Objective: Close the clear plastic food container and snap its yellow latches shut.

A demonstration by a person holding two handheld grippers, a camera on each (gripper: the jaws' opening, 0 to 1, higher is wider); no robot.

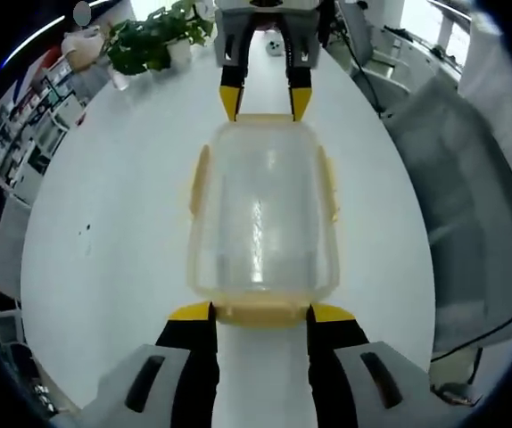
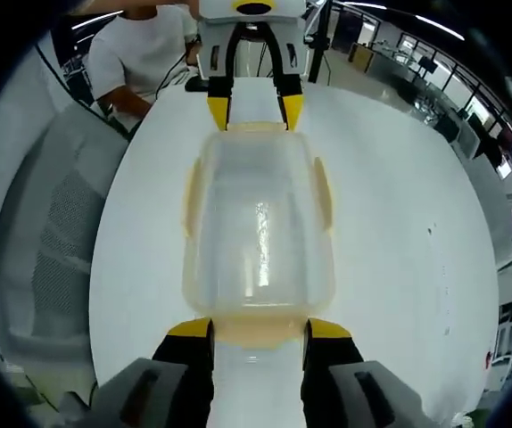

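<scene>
Left gripper view has the clear plastic food container (image 1: 263, 212) lying on the white table (image 1: 104, 250) straight ahead of the left gripper (image 1: 260, 311), its long axis running away from that gripper's jaws toward the right gripper (image 1: 265, 102) at the far end. The lid is on, and I see nothing inside through the clear plastic, though glare blurs the middle. Yellow latches (image 1: 199, 178) lie along both long sides, and a yellow latch at the near short end (image 1: 260, 312) sits just between the left gripper's yellow-tipped jaws. Those jaws stand apart about as wide as that end latch, beside or touching it; whether they press on it I cannot tell. Beyond the right gripper stands a potted plant (image 1: 153, 40).

Right gripper view gives the same layout from the opposite end: the container (image 2: 258, 223) stretches away from the right gripper (image 2: 258, 328) to the left gripper (image 2: 254, 109) across it. The right jaws are likewise spread about as wide as the near end latch (image 2: 256, 332), flanking it. A person in a white shirt (image 2: 136, 58) sits past the table's far edge.
</scene>
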